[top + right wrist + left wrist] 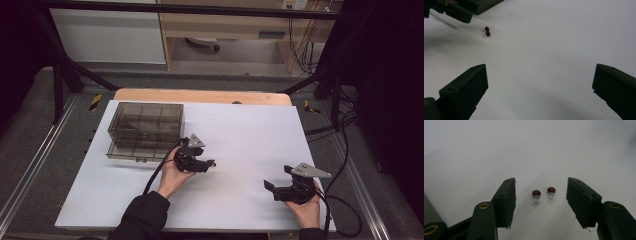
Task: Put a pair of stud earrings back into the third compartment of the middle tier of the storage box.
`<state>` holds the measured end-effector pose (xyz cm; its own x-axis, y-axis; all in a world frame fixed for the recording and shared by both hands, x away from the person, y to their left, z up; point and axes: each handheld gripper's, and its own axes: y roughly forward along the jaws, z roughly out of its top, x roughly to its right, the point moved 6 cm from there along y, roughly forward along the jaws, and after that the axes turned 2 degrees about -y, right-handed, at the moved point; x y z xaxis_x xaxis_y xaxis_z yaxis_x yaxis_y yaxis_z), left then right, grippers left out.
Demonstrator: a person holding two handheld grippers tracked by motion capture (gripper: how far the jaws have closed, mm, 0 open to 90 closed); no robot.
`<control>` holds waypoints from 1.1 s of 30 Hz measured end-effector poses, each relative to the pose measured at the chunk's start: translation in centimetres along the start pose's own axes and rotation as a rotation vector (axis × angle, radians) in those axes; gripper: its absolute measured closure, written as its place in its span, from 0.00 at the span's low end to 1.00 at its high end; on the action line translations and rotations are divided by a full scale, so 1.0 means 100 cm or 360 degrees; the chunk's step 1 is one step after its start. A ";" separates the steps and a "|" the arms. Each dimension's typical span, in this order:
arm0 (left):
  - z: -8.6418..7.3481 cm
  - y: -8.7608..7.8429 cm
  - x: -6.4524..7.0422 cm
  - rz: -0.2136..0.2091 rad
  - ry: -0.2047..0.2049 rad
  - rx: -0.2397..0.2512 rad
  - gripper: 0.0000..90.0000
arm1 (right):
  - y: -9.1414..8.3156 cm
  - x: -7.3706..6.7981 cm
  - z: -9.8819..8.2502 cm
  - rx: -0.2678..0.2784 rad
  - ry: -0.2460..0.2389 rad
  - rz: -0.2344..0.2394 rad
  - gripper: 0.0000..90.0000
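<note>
Left tongs (541,195) low, astride two earrings (544,193)

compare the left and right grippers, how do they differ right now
The left gripper has two red earrings lying between its jaws on the white table; the right gripper has only bare table between its jaws. The left's jaws stand half closed, not touching the earrings; the right's stand wider. The left is near the box; the right is far from it. Both are hand-held with black jaws.

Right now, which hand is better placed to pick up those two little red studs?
The left. Its tool already brackets both red studs, jaws apart, not touching. The right tool sits open, farther off.
</note>
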<state>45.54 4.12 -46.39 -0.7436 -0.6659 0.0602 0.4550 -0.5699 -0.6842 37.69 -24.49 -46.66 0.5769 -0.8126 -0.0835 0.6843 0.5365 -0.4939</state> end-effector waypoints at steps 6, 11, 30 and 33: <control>-0.004 0.009 -0.002 0.0010 -0.0041 -0.0028 0.57 | 0.000 0.000 0.000 0.0002 -0.0002 -0.0001 0.01; -0.008 0.014 -0.004 0.0018 -0.0029 -0.0072 0.60 | -0.001 0.000 0.000 0.0003 -0.0002 0.0000 0.01; -0.012 0.026 -0.004 0.0037 -0.0020 -0.0085 0.81 | -0.001 0.000 0.000 0.0001 -0.0001 0.0003 0.01; -0.012 0.026 -0.004 0.0058 -0.0007 -0.0087 0.85 | -0.001 0.000 0.000 0.0002 -0.0003 0.0002 0.01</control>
<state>46.42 3.55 -49.07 -0.7249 -0.6878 0.0377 0.4541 -0.5183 -0.7247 37.66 -24.52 -46.63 0.5783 -0.8116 -0.0824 0.6843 0.5376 -0.4927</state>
